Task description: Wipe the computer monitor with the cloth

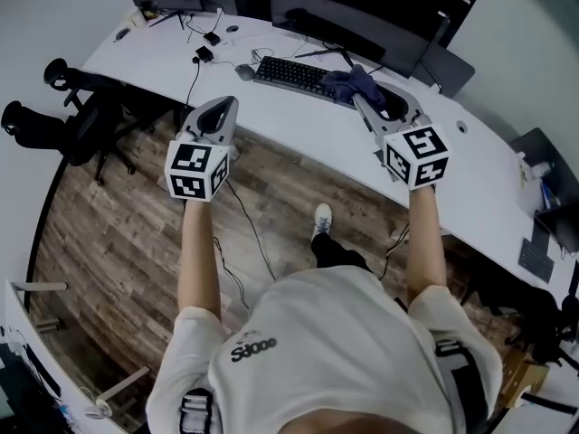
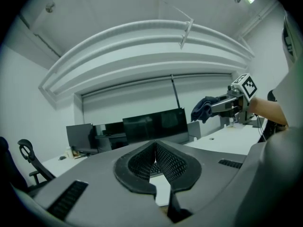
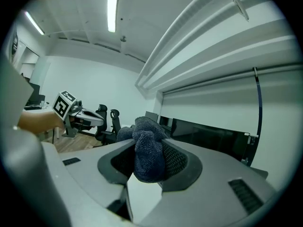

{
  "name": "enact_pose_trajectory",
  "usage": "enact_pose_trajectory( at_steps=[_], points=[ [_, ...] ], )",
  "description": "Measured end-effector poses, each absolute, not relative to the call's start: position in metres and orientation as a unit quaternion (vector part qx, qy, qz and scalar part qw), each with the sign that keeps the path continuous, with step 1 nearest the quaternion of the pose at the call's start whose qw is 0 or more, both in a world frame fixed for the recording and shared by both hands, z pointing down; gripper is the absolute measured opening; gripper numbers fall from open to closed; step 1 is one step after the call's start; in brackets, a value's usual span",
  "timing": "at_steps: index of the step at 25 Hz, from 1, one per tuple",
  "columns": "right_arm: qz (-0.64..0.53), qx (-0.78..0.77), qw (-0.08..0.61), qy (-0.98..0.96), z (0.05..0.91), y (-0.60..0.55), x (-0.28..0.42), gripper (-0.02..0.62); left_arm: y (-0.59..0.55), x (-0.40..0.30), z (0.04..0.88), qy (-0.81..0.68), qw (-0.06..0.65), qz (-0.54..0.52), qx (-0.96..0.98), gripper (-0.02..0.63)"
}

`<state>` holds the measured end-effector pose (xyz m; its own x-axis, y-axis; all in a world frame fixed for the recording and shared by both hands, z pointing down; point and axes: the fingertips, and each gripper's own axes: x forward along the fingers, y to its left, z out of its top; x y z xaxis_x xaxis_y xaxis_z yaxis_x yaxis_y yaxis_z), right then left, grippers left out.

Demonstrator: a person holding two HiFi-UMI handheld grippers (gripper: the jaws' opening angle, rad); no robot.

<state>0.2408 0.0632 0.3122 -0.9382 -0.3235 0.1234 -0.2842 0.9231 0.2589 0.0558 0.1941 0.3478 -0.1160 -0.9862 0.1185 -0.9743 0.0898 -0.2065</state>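
We held the dark blue cloth (image 3: 147, 156) bunched between the fingers of the right gripper (image 1: 362, 98), which were clamped on its middle so that a fat fold bulged out ahead of the pads. The cloth hung in the air above the white desk (image 1: 298, 125), over the right end of the keyboard (image 1: 289, 75) and short of the monitor (image 1: 362, 16) standing along the desk's far edge; it was not touching the screen. The left gripper (image 2: 155, 148) hovered at the desk's near edge with its fingers pressed together on nothing. We judged the cloth light, soft and limp, a towelling weave that would fold and drag instead of sliding, so the grip belonged where it was, on the gathered centre, leaving a loose pad in front to meet the glass. We judged the monitor panel stiff but easily marked, and able to rock on its stand, so the wipe called for gentle, flat strokes with only cloth, never the hard jaw tips, reaching the screen.
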Motion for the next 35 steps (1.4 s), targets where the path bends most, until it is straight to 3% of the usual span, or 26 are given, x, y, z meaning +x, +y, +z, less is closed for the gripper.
enact_pose_trajectory(
  at_steps=[7,16,28,35],
  points=[
    [-0.112,0.141,0.084,-0.980,0.314,-0.072,0.174,0.133,0.069,-0.013,0.345,0.761,0.014,-0.113,-0.639,0.020],
    [-0.137,0.141,0.086,-0.977,0.290,-0.207,0.116,0.134,-0.067,-0.051,0.329,0.735,0.008,-0.089,-0.672,0.019],
    [-0.129,0.163,0.102,-0.973,0.297,-0.278,0.050,0.135,-0.153,-0.128,0.346,0.724,-0.014,-0.097,-0.683,0.018],
    [-0.107,0.212,0.095,-0.967,0.288,-0.289,-0.036,0.135,-0.185,-0.219,0.353,0.674,-0.013,-0.090,-0.733,0.018]
  ],
)
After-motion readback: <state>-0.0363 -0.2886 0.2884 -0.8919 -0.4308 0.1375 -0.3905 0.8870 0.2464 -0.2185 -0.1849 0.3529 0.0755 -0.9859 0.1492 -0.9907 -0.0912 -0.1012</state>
